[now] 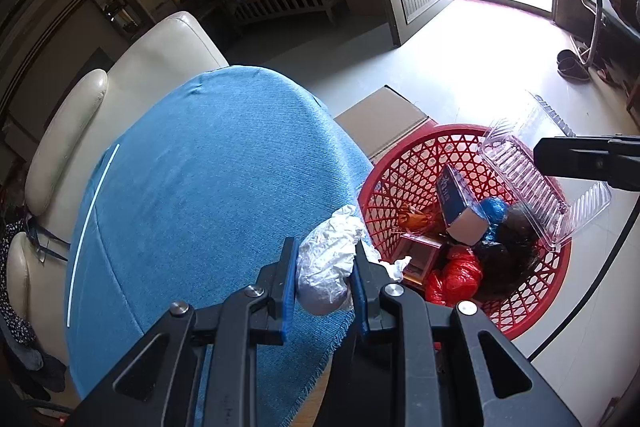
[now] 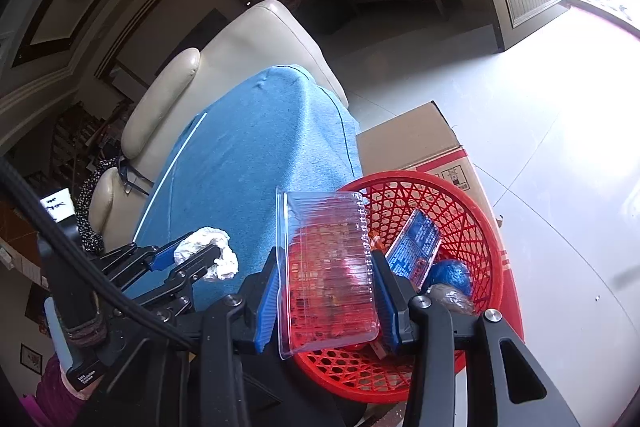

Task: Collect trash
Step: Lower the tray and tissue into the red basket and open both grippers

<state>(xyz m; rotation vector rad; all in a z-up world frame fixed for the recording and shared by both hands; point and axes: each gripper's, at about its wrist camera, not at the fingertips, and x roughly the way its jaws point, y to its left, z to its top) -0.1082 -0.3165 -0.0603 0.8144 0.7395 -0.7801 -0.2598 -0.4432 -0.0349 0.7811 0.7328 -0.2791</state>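
A clear plastic clamshell container (image 2: 328, 267) is held in the right gripper (image 2: 326, 291), the jaws closed to its width against its two long sides. It is suspended above the red lattice basket (image 2: 476, 219), so the drop lies straight below; its long axis runs forward along the fingers, and the hinged lid is seen hanging open in the left wrist view. The right hand is therefore judged nearer to a release.

A crumpled white plastic bag (image 1: 332, 263) is gripped by the left gripper (image 1: 324, 287), the jaws closed partway on it, at the edge of the tabletop covered with a blue cloth (image 1: 200, 187). The basket lies to its right and lower, on the floor beside a cardboard box (image 2: 416, 143). The basket already holds a blue carton (image 1: 456, 195), a red bag (image 1: 456, 275) and other waste.
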